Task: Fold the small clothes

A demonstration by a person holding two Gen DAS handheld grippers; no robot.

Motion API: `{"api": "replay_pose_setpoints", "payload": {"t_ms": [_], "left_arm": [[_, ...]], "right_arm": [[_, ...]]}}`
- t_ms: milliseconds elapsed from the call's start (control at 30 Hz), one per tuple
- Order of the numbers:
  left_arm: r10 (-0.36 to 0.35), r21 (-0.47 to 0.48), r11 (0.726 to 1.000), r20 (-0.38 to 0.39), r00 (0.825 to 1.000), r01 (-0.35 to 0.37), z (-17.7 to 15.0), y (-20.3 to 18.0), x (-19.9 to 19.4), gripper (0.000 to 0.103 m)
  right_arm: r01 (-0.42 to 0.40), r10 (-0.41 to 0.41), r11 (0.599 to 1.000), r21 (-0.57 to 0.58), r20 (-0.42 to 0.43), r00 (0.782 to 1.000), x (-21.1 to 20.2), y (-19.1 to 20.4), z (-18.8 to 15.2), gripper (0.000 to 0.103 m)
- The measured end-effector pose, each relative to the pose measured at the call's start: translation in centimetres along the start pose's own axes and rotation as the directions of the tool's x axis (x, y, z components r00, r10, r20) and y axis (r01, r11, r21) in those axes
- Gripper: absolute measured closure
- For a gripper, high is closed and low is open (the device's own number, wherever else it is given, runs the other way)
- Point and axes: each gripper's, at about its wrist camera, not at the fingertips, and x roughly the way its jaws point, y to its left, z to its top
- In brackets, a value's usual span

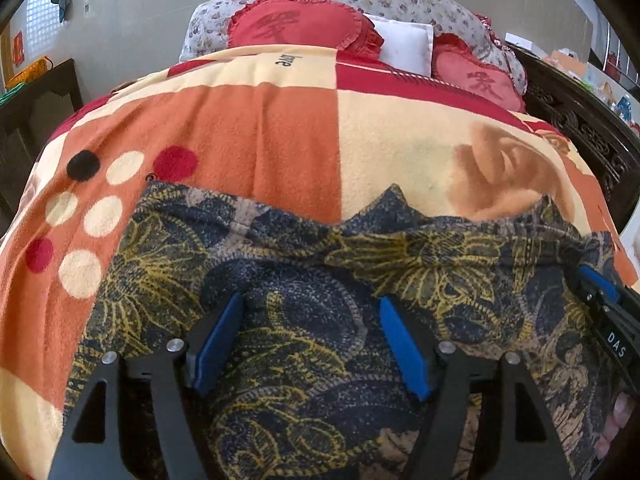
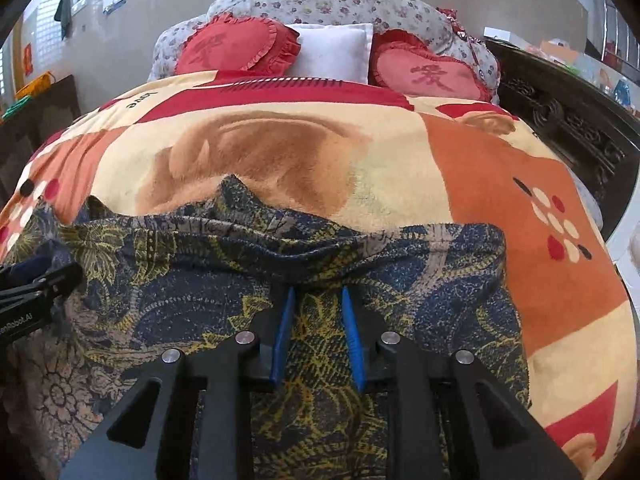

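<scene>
Here the patterned garment (image 1: 304, 280) lies spread across the orange and cream blanket (image 1: 280, 128) near the foot of the bed, well apart from the red heart cushions (image 1: 300, 24) and the white pillow (image 1: 408, 48) at the head. Its far edge is rumpled into a raised ridge with a couple of peaks, which suggests a layer has been brought over and laid down there, though the seam of that fold is hard to read in the busy print.

Your left gripper (image 1: 312, 344) hangs directly over the cloth with its blue pads spread wide and nothing caught between them; fabric shows flat beneath the gap. Your right gripper (image 2: 318, 336) sits to the right of it over the same garment, its pads close together but with a clear strip of cloth visible between them. The pads do not appear to press on it, so you seem to have let go on both sides. The right gripper's tips reach almost to the ridge, just short of it.

Both tools point down at the garment's middle band, so the cloth extends beyond them to either side and toward you.
</scene>
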Motion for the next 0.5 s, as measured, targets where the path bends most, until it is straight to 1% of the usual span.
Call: {"api": "replay_pose_setpoints", "payload": {"t_ms": [500], "left_arm": [[0.017,0.001,1.0,-0.003,1.0,-0.017,0.1,-0.29,0.38,0.025]], "right_arm": [[-0.002,0.002,1.0,0.003,0.003,1.0,-0.07,0.08,-0.02,0.068]]}}
